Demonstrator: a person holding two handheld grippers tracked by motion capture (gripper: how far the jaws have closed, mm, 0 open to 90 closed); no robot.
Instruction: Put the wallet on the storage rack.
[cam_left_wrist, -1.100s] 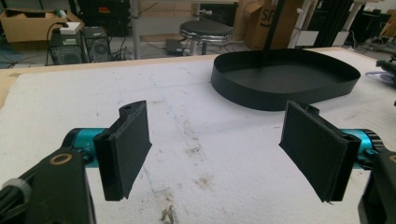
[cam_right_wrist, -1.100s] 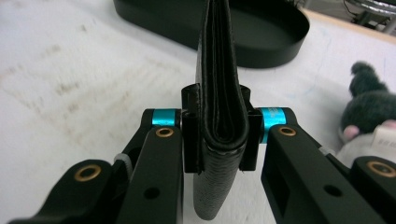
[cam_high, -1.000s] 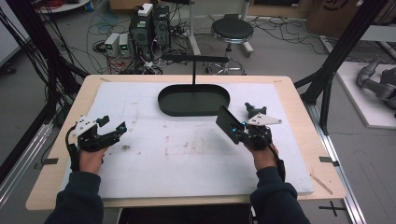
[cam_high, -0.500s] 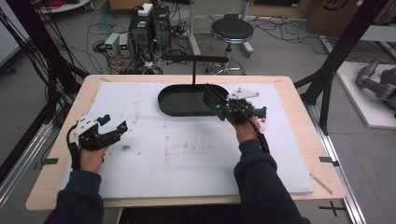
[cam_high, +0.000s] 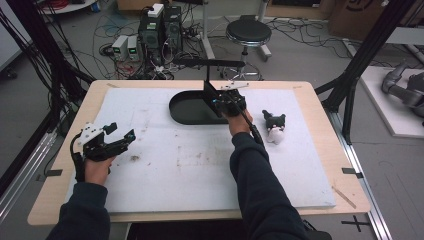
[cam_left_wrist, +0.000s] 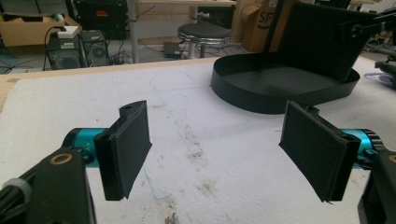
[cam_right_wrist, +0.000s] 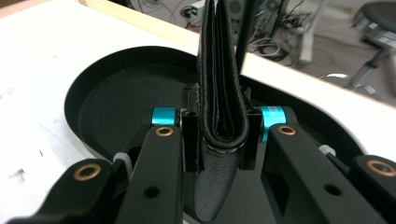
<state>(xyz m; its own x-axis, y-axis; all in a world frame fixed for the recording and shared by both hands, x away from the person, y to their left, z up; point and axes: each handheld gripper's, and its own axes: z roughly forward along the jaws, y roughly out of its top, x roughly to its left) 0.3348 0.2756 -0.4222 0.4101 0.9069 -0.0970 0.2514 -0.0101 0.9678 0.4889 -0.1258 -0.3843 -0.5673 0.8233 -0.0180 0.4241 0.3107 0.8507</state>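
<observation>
On the white surface (cam_high: 200, 165), at its near left, the left tongs (cam_high: 120, 141) rest with jaws spread wide, nothing between them. Farther back, the right tongs (cam_right_wrist: 219, 135) pinch a folded black wallet (cam_right_wrist: 219, 84), upright over the black oval tray (cam_high: 185, 107). Right of it lies a small plush toy (cam_high: 274, 126). Beyond, a cardboard box (cam_left_wrist: 254, 23) shows letters "SF".

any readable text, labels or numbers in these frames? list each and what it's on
"SF": partial letters on the cardboard box behind the black tray, cut off by the tray's stand.
Red label on the computer tower: too blurred to read.
Box at the top right of the high view: print too small to read.
</observation>
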